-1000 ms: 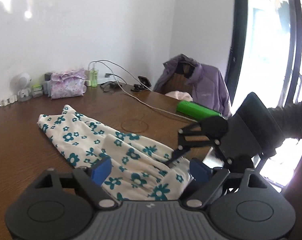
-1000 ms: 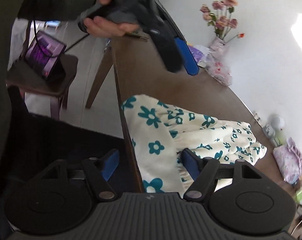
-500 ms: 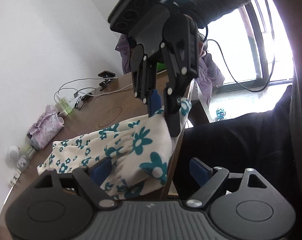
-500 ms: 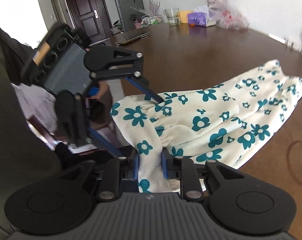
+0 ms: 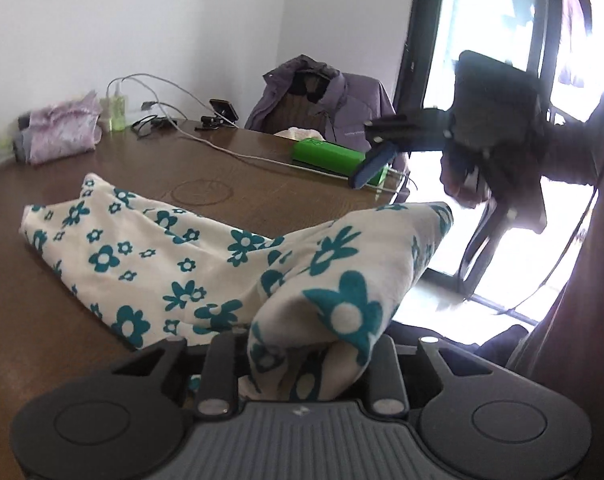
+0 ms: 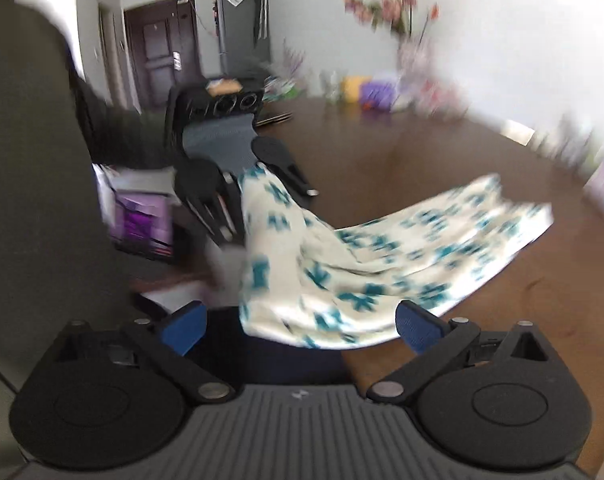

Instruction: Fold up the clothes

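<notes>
A cream cloth with teal flowers (image 5: pixel 206 264) lies on the brown table (image 5: pixel 262 176), its near end lifted off the table edge. My left gripper (image 5: pixel 302 360) is closing, and its fingers pinch that bunched near end. In the right wrist view the cloth (image 6: pixel 442 240) runs from the left gripper (image 6: pixel 258 188) down to the tabletop (image 6: pixel 382 168). My right gripper (image 6: pixel 298 324) is opening wide. The cloth's hanging edge shows between its blue pads, untouched. One blue finger (image 5: pixel 372 166) of it hovers over the table's right side.
A green box (image 5: pixel 326 156), white cables (image 5: pixel 222 148), a bottle (image 5: pixel 116 112) and a pink bundle (image 5: pixel 62 132) sit toward the far side. A chair with a purple jacket (image 5: pixel 322 100) stands behind. A vase of flowers (image 6: pixel 402 40) is at the other end. A lit screen (image 6: pixel 142 220) stands beside the table.
The right gripper let go of the cloth's end, opened wide and drew back. The left gripper closed on that same end and now holds it off the table edge.
</notes>
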Demonstrator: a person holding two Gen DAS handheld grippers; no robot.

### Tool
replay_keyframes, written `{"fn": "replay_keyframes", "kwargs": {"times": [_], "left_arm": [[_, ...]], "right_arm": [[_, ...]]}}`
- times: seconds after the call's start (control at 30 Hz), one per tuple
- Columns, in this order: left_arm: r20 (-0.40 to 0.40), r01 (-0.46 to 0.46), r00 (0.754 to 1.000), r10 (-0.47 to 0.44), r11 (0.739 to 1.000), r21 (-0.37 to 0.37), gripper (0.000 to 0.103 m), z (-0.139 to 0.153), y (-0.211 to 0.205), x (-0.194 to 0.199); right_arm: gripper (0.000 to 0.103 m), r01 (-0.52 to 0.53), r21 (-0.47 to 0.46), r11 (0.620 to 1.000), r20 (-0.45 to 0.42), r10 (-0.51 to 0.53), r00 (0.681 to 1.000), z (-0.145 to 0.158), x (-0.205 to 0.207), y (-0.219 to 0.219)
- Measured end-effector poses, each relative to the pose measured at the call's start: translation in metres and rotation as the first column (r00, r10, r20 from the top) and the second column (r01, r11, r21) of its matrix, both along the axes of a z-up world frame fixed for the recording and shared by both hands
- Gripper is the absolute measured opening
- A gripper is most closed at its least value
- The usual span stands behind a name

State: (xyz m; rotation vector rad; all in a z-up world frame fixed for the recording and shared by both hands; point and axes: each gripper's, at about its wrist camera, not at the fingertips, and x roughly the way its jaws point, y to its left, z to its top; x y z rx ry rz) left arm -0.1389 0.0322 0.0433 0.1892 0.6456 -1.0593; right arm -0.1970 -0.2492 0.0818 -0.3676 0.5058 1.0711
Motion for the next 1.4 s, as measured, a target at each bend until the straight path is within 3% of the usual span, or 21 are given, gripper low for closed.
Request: {"fn": "replay_keyframes", "kwargs": {"times": [0.07,0.17,0.2,0.33,0.4,0.43,0.5,0.57,0.63,0.8,0.93,1.07,1.13,1.2,1.27,1.3,1.33,1.4], "left_arm": [[-0.048,-0.01,0.999,0.009,1.0,-0.03,0.025,0.003,0.003,0.007],[-0.118,-0.015,0.993,0.008,0.998,-0.06,0.025,0.006,0.006,0.017],[-0.141,-0.019,0.99,0.01,0.998,-0.065,0.025,0.007,0.008,0.021],[-0.183,-0.008,0.983,-0.003,0.998,-0.06,0.025,0.011,0.011,0.023],[-0.202,0.01,0.979,-0.019,0.999,-0.049,0.025,0.013,0.01,0.024],[-0.216,0.016,0.976,-0.025,0.999,-0.047,0.025,0.014,0.01,0.025],[-0.257,0.028,0.966,-0.04,0.998,-0.051,0.025,0.014,0.011,0.029],[-0.292,0.033,0.955,-0.051,0.997,-0.067,0.025,0.013,0.013,0.033],[-0.341,0.021,0.939,-0.052,0.995,-0.094,0.026,0.011,0.016,0.04],[-0.398,-0.087,0.917,0.014,0.982,-0.168,0.034,0.012,0.038,0.059],[-0.378,-0.181,0.92,0.105,0.969,-0.17,0.038,0.012,0.045,0.068],[-0.403,-0.252,0.9,0.165,0.952,-0.173,0.037,0.006,0.046,0.078],[-0.402,-0.273,0.896,0.189,0.948,-0.163,0.037,0.002,0.044,0.081],[-0.439,-0.301,0.875,0.204,0.939,-0.164,0.039,-0.004,0.047,0.087],[-0.458,-0.326,0.862,0.218,0.93,-0.172,0.04,-0.004,0.05,0.09],[-0.44,-0.322,0.87,0.222,0.932,-0.168,0.041,0.0,0.051,0.089],[-0.413,-0.322,0.88,0.236,0.934,-0.153,0.048,0.004,0.051,0.088],[-0.366,-0.324,0.893,0.263,0.939,-0.115,0.057,0.011,0.053,0.084]], "right_arm": [[0.101,0.105,0.036,0.994,0.111,-0.108,0.988,-0.021,-0.009,-0.002],[0.094,0.1,0.117,0.988,0.169,-0.119,0.979,-0.045,-0.007,0.004],[0.087,0.091,0.139,0.986,0.179,-0.115,0.977,-0.052,-0.004,0.007],[0.074,0.002,0.223,0.975,0.138,-0.033,0.99,-0.059,0.023,0.015],[0.068,-0.045,0.257,0.965,0.077,0.026,0.997,-0.054,0.037,0.016],[0.051,-0.061,0.276,0.959,0.024,0.057,0.998,-0.052,0.045,0.014],[0.039,-0.022,0.342,0.939,-0.192,0.092,0.977,-0.058,0.068,0.009],[0.032,0.032,0.396,0.918,-0.396,0.139,0.908,-0.064,0.091,0.003],[0.031,0.097,0.433,0.896,-0.568,0.188,0.801,-0.07,0.112,-0.002],[0.031,0.263,0.414,0.872,-0.761,0.172,0.626,-0.084,0.139,-0.007],[0.032,0.374,0.388,0.842,-0.84,0.156,0.52,-0.092,0.152,-0.011],[0.028,0.458,0.366,0.81,-0.858,0.104,0.502,-0.102,0.159,-0.018],[0.021,0.496,0.345,0.797,-0.879,0.088,0.469,-0.11,0.16,-0.02],[0.021,0.524,0.32,0.789,-0.889,0.058,0.455,-0.114,0.158,-0.018],[0.021,0.527,0.312,0.79,-0.883,0.037,0.468,-0.111,0.157,-0.017],[0.022,0.529,0.303,0.793,-0.877,0.015,0.481,-0.106,0.156,-0.017],[0.026,0.531,0.294,0.795,-0.867,-0.011,0.497,-0.101,0.154,-0.018],[0.041,0.538,0.28,0.795,-0.824,-0.089,0.56,-0.086,0.147,-0.024]]}}
